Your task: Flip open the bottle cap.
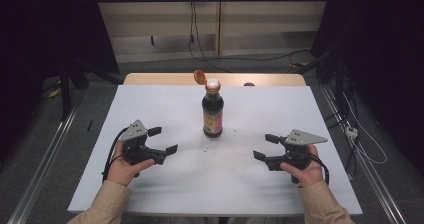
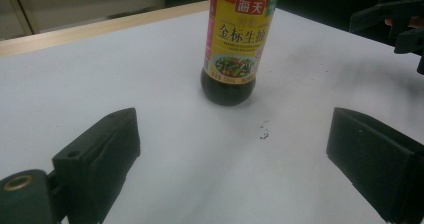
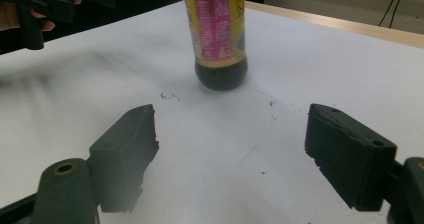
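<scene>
Label: we read "海天" on the dark glass sauce bottle [image 2: 233,39], orange flip cap open.
Surface: white table sheet [image 1: 165,184], speckled.
Claws: left gripper [image 1: 163,140] and right gripper [image 1: 265,147] both spread, empty.

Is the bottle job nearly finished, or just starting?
Somewhere in between, it seems. The sauce bottle stands upright on the white table with its orange cap already flipped open. The left gripper and right gripper hold nothing, jaws open, either side. Any pouring or closing is left.
</scene>
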The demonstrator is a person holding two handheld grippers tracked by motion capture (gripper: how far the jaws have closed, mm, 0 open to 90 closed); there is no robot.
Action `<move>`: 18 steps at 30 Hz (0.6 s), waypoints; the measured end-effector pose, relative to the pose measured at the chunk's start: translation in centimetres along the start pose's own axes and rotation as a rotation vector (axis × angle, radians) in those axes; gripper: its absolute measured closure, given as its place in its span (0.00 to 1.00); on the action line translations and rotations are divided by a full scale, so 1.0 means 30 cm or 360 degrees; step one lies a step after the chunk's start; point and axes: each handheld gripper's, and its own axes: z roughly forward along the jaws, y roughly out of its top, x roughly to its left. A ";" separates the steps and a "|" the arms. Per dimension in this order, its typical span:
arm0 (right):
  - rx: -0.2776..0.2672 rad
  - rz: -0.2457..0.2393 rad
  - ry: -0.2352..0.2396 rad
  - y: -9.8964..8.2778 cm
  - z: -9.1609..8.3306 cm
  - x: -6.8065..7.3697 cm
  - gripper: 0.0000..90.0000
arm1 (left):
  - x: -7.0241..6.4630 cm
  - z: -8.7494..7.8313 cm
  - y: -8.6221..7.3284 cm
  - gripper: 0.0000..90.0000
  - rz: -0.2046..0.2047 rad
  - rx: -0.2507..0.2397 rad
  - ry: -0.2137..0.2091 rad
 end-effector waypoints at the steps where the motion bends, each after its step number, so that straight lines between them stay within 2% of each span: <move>1: 0.0001 0.0007 -0.0003 -0.003 -0.002 -0.002 0.23 | -0.001 -0.004 -0.002 0.07 -0.0003 0.0004 0.0006; 11: 0.0051 0.0013 -0.0049 -0.054 -0.036 -0.011 0.21 | 0.009 -0.049 -0.026 0.07 -0.0012 0.0011 0.0035; 18: 0.0034 0.0020 -0.0067 -0.073 -0.068 -0.011 0.21 | 0.020 -0.069 -0.048 0.07 0.0004 0.0033 0.0052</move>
